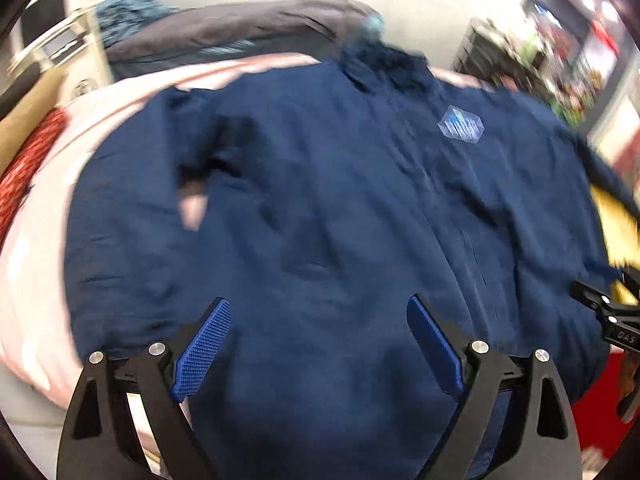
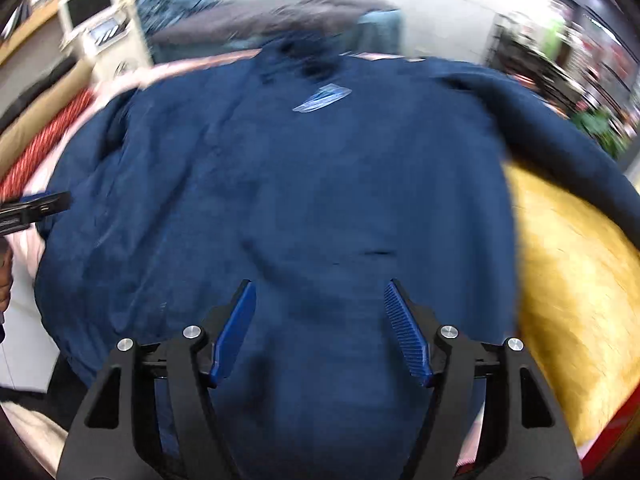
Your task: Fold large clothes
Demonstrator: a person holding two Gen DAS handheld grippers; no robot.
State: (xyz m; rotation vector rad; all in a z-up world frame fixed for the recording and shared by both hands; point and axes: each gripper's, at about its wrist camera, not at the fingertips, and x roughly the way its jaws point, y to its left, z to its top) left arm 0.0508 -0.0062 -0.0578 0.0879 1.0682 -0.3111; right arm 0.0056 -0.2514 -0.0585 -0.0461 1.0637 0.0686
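A large navy jacket (image 1: 320,208) lies spread front-up on a pink bed cover (image 1: 36,264), collar at the far end, a pale blue chest logo (image 1: 461,124) on it. It also shows in the right wrist view (image 2: 288,200), with the logo (image 2: 322,97). My left gripper (image 1: 319,308) is open and empty above the jacket's near hem. My right gripper (image 2: 319,290) is open and empty above the hem too. The right gripper shows at the left wrist view's right edge (image 1: 600,308); the left one at the right wrist view's left edge (image 2: 36,208). Both views are motion-blurred.
A yellow blanket (image 2: 568,288) lies under the jacket's right sleeve. A red patterned cloth (image 1: 24,168) runs along the left side. Grey and teal clothes (image 1: 224,28) are piled at the far end. Shelves (image 2: 560,68) stand at the right, a monitor (image 2: 90,2) at the left.
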